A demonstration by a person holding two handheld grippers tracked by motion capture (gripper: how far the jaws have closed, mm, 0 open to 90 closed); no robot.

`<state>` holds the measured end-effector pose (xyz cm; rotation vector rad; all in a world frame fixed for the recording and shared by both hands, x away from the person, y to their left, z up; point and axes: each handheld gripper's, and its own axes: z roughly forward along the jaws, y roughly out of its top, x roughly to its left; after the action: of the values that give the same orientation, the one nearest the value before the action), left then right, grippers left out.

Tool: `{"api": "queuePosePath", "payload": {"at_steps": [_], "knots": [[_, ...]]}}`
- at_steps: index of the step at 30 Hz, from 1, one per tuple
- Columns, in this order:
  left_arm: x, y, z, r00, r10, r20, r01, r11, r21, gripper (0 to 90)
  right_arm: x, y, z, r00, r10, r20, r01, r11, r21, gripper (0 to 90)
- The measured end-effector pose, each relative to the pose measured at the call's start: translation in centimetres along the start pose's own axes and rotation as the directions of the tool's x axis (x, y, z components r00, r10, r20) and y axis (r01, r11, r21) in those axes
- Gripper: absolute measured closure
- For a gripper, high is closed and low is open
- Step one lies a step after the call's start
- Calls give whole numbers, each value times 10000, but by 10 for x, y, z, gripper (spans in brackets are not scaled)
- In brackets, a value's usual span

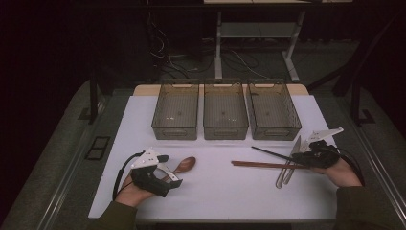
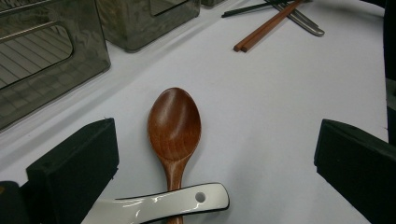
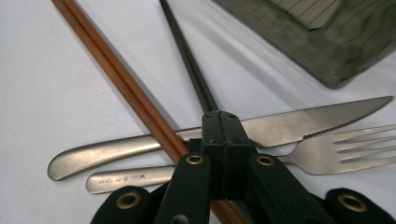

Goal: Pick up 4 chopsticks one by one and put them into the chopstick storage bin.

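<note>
- Spoon (image 2: 174,125), brown wood, lying flat on the white table (image 1: 215,191) at front left, bowl pointing away toward the bins.
- Handle end cut off at the bottom edge of the left gripper view, crossed there by a white spoon (image 2: 159,205) with a dark rim and a small hole, itself partly cut off.
- Left gripper (image 1: 167,175) just behind the wooden spoon; jaws wide apart, one on each side of it, touching neither the bowl nor the handle.
- Right gripper (image 1: 311,155) at front right, over a heap of cutlery; jaws pressed together, tips closed with nothing seen between them.
- Contact of those tips with the cutlery hard to tell: right gripper view puts them directly over the knife (image 3: 299,122) and the black chopstick (image 3: 189,58).
- Under the right gripper: knife and fork (image 3: 327,156) lying side by side, brown chopsticks (image 3: 116,77) slanting across their handles, black chopstick running away toward a bin.
- Lower ends of both sets of chopsticks hidden behind the closed jaws.
- Wooden spoon well apart from the right gripper, with bare table between.
- Three smoky see-through bins (image 1: 226,111) in a row at the back of the table, sides touching or nearly so.
- Nothing in any bin; only ribbed floors and small glints visible.
- Room beyond the table dark, details hard to make out.
</note>
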<state>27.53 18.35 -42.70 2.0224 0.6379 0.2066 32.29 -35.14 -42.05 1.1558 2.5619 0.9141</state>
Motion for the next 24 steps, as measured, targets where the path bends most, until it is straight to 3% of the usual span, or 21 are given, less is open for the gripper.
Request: {"api": "queuePosePath", "payload": {"at_steps": [8,24], "knots": [[1,0,1,10000,12,24,-12,10000,-2,0,5,-2,8,9997,-166,-165,173,9990,403,893],[0,0,1,10000,45,55,-45,10000,35,0,16,-8,9,9986,-396,-358,417,9974,595,893]]}}
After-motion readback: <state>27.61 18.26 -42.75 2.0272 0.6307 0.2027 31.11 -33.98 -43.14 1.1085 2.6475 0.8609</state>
